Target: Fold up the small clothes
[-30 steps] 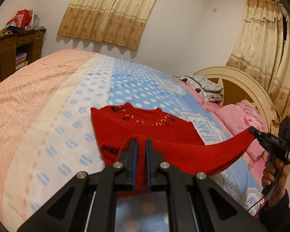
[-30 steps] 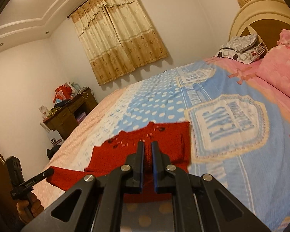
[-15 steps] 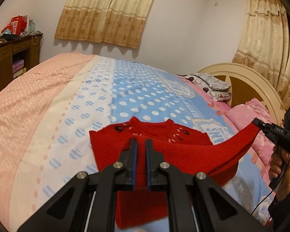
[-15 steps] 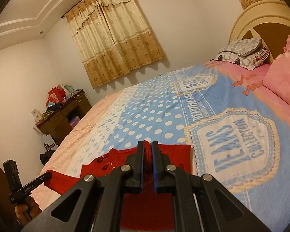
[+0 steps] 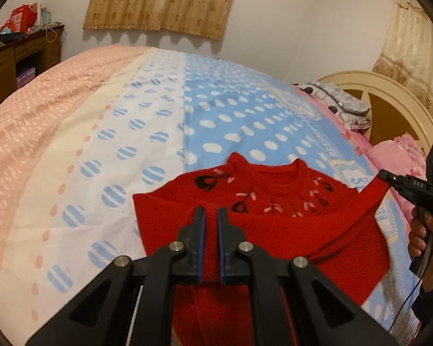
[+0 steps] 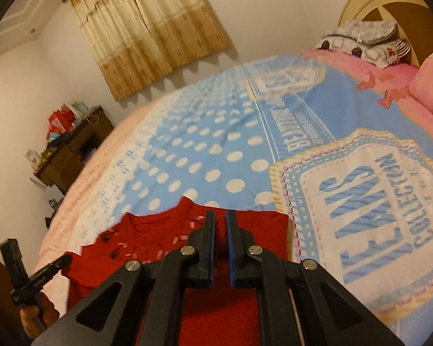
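Observation:
A small red sweater [image 5: 274,190] with black and pink flower stitching lies on the bed, collar pointing away from me. Its near edge is lifted and stretched between both grippers, hanging over the sweater's body. My left gripper [image 5: 210,212] is shut on the left end of that red edge. My right gripper [image 5: 382,174], held in a hand at the right, pinches the other end. In the right wrist view the right gripper [image 6: 220,216] is shut on red knit over the sweater [image 6: 158,230], and the left gripper [image 6: 67,258] shows at lower left.
The bedspread [image 5: 158,115] is pink, white and blue with dots and a "JEANS COLLECTION" badge [image 6: 360,216]. Pink pillows [image 5: 398,150], folded grey clothes [image 5: 337,101] and a cream headboard [image 5: 389,92] are at the right. A cluttered wooden desk [image 5: 14,57] stands by the left wall.
Both grippers have carried the lifted red edge forward and down toward the collar. The folded layer now covers more of the sweater's body.

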Demonstrator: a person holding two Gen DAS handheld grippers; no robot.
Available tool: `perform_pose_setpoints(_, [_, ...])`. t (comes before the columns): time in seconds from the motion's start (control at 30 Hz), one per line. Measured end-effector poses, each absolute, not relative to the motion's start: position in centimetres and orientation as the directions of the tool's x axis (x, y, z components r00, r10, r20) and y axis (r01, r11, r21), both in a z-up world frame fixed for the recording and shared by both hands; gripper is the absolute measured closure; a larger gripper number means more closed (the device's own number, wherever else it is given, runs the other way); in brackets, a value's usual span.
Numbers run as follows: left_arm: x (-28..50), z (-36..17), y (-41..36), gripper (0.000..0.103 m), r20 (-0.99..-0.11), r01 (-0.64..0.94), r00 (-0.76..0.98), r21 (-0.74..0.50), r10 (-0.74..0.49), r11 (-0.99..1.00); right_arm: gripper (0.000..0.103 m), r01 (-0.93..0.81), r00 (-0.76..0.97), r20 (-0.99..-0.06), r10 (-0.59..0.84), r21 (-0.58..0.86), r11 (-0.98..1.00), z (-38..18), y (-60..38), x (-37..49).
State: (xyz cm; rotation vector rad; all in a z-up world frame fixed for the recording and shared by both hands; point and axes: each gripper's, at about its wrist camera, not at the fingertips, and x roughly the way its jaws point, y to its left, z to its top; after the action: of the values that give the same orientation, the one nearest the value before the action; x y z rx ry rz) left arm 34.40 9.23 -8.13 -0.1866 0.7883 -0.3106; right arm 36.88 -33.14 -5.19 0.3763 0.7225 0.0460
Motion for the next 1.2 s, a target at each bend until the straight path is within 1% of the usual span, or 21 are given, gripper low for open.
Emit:
perform_pose_setpoints(0.1, [35.1, -8.5, 8.8, 0.093, -0.674, 0.207, 0.669, -0.233, -0.311, 0.950, 0.097, 0.091, 0.738, -0.658, 0.152, 0.320, 0.943, -6.4, -32.8, 39.2])
perform_pose_setpoints(0.2, [35.5, -8.2, 8.8, 0.092, -0.668, 0.178, 0.706, -0.154, -0.235, 0.972, 0.096, 0.083, 0.728, -0.670, 0.145, 0.297, 0.951, -7.3, -32.6, 41.2])
perform_pose_setpoints(0.23, [35.7, -8.1, 9.1, 0.090, -0.666, 0.167, 0.712, -0.146, -0.222, 0.975, 0.095, 0.076, 0.727, -0.670, 0.150, 0.296, 0.952, -7.5, -32.6, 41.8])
perform_pose_setpoints(0.27, [35.9, -8.0, 9.4, 0.085, -0.665, 0.162, 0.715, -0.144, -0.216, 0.976, 0.093, 0.074, 0.728, -0.671, 0.136, 0.275, 0.959, -7.6, -32.4, 42.5])
perform_pose_setpoints(0.3, [35.7, -7.8, 9.7, 0.074, -0.663, 0.151, 0.721, -0.135, -0.202, 0.979, 0.089, 0.070, 0.731, -0.671, 0.123, 0.254, 0.965, -7.6, -32.2, 42.9])
perform_pose_setpoints(0.33, [35.4, -7.7, 9.9, 0.066, -0.659, 0.140, 0.730, -0.119, -0.184, 0.983, 0.069, 0.064, 0.734, -0.670, 0.113, 0.234, 0.970, -7.5, -32.0, 43.1])
perform_pose_setpoints(0.37, [35.1, -7.6, 10.0, 0.055, -0.652, 0.136, 0.739, -0.101, -0.169, 0.986, 0.047, 0.055, 0.735, -0.670, 0.108, 0.217, 0.975, -7.4, -31.8, 43.2])
perform_pose_setpoints(0.4, [34.6, -7.5, 10.1, 0.050, -0.644, 0.135, 0.750, -0.071, -0.149, 0.988, 0.044, 0.041, 0.739, -0.664, 0.112, 0.210, 0.977, -7.2, -31.5, 43.0])
perform_pose_setpoints(0.43, [34.0, -7.4, 10.0, 0.049, -0.637, 0.138, 0.761, -0.032, -0.126, 0.990, 0.044, 0.026, 0.746, -0.656, 0.116, 0.203, 0.979, -6.9, -31.3, 42.5])
perform_pose_setpoints(0.53, [32.2, -7.2, 9.8, 0.039, -0.626, 0.160, 0.772, 0.030, -0.106, 0.987, 0.044, -0.022, 0.743, -0.660, 0.111, 0.142, 0.990, -6.6, -29.9, 40.4])
perform_pose_setpoints(0.57, [31.8, -7.3, 9.6, 0.033, -0.629, 0.174, 0.770, 0.042, -0.110, 0.984, 0.044, -0.039, 0.739, -0.662, 0.120, 0.136, 0.990, -6.6, -29.7, 39.8])
perform_pose_setpoints(0.6, [31.3, -7.4, 9.3, 0.030, -0.633, 0.189, 0.766, 0.060, -0.109, 0.980, 0.044, -0.064, 0.729, -0.670, 0.137, 0.132, 0.989, -6.8, -29.3, 39.0])
perform_pose_setpoints(0.7, [31.1, -8.0, 7.9, 0.030, -0.644, 0.211, 0.761, 0.131, -0.078, 0.969, 0.044, -0.089, 0.699, -0.701, 0.141, 0.110, 0.990, -8.0, -28.5, 37.5])
perform_pose_setpoints(0.87, [32.6, -8.9, 7.6, 0.030, -0.667, 0.178, 0.743, 0.115, -0.056, 0.977, 0.044, -0.088, 0.670, -0.727, 0.153, 0.127, 0.988, -9.7, -28.2, 36.3])
perform_pose_setpoints(0.93, [33.1, -9.4, 7.2, 0.029, -0.673, 0.174, 0.739, 0.141, -0.035, 0.975, 0.044, -0.092, 0.666, -0.728, 0.164, 0.138, 0.986, -9.8, -28.2, 36.2])
perform_pose_setpoints(1.0, [34.2, -10.0, 6.7, 0.029, -0.680, 0.170, 0.733, 0.177, -0.005, 0.969, 0.044, -0.096, 0.656, -0.739, 0.151, 0.117, 0.988, -10.0, -28.0, 36.5])
perform_pose_setpoints(1.07, [35.9, -10.0, 6.8, 0.027, -0.675, 0.117, 0.735, 0.209, 0.057, 0.971, 0.044, -0.108, 0.630, -0.763, 0.146, 0.100, 0.989, -10.3, -27.6, 37.6])
perform_pose_setpoints(1.13, [37.3, -9.1, 8.0, 0.029, -0.661, 0.039, 0.744, 0.187, 0.097, 0.982, 0.044, -0.104, 0.606, -0.783, 0.140, 0.096, 0.990, -10.8, -27.4, 39.1])
perform_pose_setpoints(1.2, [38.4, -8.1, 9.4, 0.029, -0.650, -0.021, 0.752, 0.145, 0.112, 0.989, 0.044, -0.083, 0.606, -0.782, 0.143, 0.117, 0.990, -10.9, -27.5, 40.1])
